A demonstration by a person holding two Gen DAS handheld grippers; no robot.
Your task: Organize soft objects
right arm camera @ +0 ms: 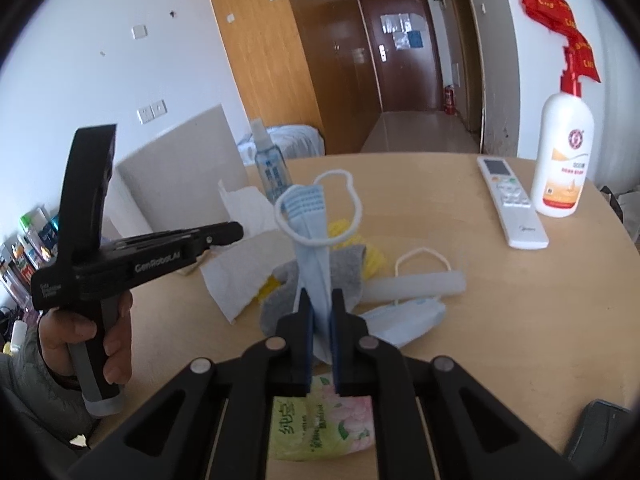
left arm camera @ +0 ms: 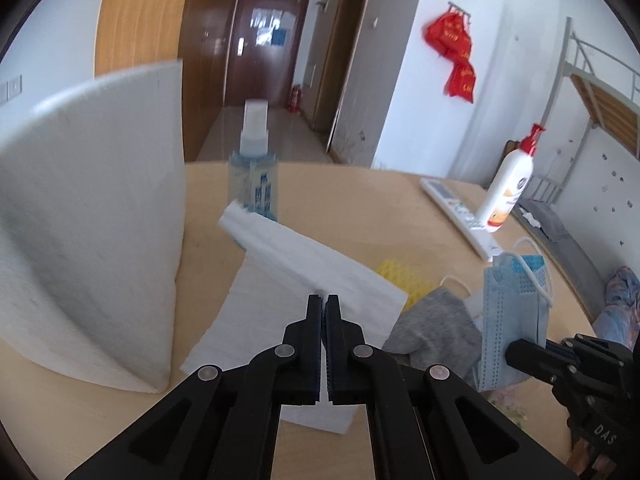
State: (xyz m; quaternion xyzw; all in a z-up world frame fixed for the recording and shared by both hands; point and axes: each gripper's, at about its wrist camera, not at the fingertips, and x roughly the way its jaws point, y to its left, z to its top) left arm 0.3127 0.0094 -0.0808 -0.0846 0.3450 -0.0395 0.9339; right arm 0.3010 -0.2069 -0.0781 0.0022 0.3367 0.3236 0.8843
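My right gripper (right arm camera: 320, 312) is shut on a blue face mask (right arm camera: 310, 248) and holds it upright above the pile, ear loops dangling; the left wrist view shows the same mask (left arm camera: 508, 300) in that gripper (left arm camera: 516, 350). My left gripper (left arm camera: 324, 300) is shut, its tips pinching the edge of a white tissue sheet (left arm camera: 304, 256) that is raised off the table. From the right, the left gripper (right arm camera: 240, 233) sits against the tissue (right arm camera: 236, 272), held by a hand (right arm camera: 112, 340). A grey sock (right arm camera: 348, 276), yellow mesh (right arm camera: 374, 258) and a second mask (right arm camera: 404, 320) lie on the table.
On the round wooden table (right arm camera: 520, 320) stand a spray bottle (left arm camera: 254, 184), a white pump bottle (right arm camera: 564, 160), a remote (right arm camera: 512, 208), a white foam tube (right arm camera: 416, 282) and a tissue pack (right arm camera: 320, 428). A white curved sheet (left arm camera: 92, 220) stands at the left.
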